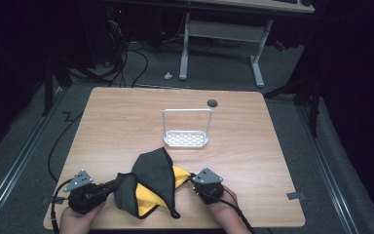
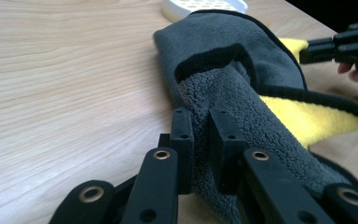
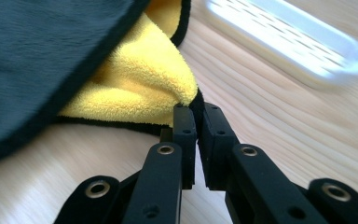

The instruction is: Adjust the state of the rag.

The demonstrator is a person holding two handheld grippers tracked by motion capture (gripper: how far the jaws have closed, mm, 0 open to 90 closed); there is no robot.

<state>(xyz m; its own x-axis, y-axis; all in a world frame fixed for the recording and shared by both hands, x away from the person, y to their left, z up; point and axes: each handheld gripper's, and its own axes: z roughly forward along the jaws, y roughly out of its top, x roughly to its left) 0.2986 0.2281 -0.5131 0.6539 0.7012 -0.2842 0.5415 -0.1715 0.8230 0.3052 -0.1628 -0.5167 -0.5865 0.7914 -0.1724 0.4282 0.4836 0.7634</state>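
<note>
Fleecy grey-and-yellow cloth (image 1: 151, 183), crumpled, black-edged, pinched by both tools

Lit from above: table (image 1: 126, 126) bright, surroundings sunk in near-black. Soft, short shadows under the cloth (image 1: 151, 183). In the right gripper view, sharp at the jaw tips, blurred beyond them, with the white tray (image 3: 289, 42) smeared and glaring. In the left gripper view, crisp fleece near the jaws, softer farther off.
</note>
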